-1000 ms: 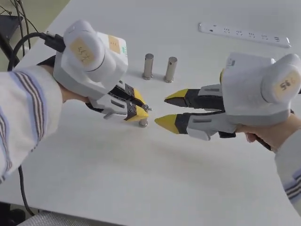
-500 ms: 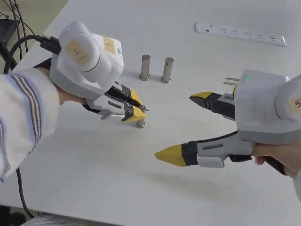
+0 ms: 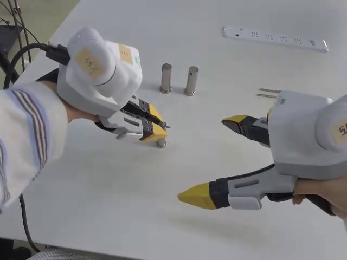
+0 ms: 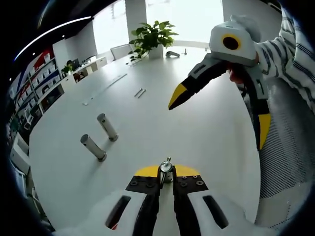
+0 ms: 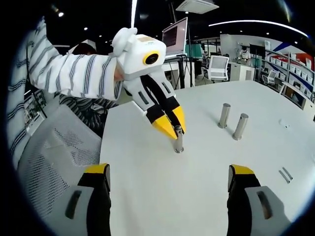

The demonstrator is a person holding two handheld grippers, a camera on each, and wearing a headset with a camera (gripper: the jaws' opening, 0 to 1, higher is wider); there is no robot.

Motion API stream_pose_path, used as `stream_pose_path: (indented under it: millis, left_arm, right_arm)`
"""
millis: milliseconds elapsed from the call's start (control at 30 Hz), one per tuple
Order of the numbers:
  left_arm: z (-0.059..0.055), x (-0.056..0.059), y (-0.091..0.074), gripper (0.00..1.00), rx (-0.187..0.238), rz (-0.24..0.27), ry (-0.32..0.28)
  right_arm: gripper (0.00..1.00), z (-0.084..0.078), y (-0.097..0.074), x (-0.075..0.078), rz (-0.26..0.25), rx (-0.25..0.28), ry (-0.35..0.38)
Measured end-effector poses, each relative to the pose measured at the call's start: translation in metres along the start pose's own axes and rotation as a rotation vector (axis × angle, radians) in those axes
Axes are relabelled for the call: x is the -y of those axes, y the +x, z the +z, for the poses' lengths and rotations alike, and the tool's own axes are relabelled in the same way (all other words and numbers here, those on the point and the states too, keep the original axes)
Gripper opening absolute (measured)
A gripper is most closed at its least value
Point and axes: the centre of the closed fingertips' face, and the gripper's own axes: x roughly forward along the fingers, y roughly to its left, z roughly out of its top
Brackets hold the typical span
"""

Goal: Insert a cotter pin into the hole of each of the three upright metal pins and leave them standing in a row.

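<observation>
White workbench (image 3: 162,211), plant (image 4: 152,37) beyond: left claw (image 3: 157,129) clenched on metal pin (image 3: 161,143), right claw (image 3: 210,158) released.

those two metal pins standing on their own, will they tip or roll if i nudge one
Probably tippy: each standing metal pin is tall and narrow on a small base. Once down, its round body would likely roll across the smooth table. It looks like solid metal, so likely stiff and heavy for its size.

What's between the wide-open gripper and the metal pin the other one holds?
Nothing: just bare table between the right gripper and the metal pin, shown in the right gripper view.
</observation>
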Motion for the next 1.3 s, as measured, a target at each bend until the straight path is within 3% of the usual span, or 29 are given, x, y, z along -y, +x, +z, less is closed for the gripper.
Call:
stream_pose_path:
  millis: [67,300,867,1300]
  left_arm:
    - [0.0,-0.003,0.0,0.05,-0.002,0.018,0.016]
    - [0.008,-0.006,0.0,0.05,0.011,0.004,-0.006]
    - [0.021,-0.031,0.012,0.05,-0.009,0.007,0.033]
    - [0.018,-0.029,0.017,0.05,-0.028,-0.015,0.05]
  right_arm:
    - [0.98,0.001,-0.002,0.0,0.001,0.007,0.007]
    - [0.98,0.002,-0.007,0.004,-0.018,0.019,0.021]
    - [0.98,-0.005,-0.015,0.01,-0.058,0.022,0.063]
    - [0.98,-0.008,-0.015,0.008,-0.058,0.011,0.067]
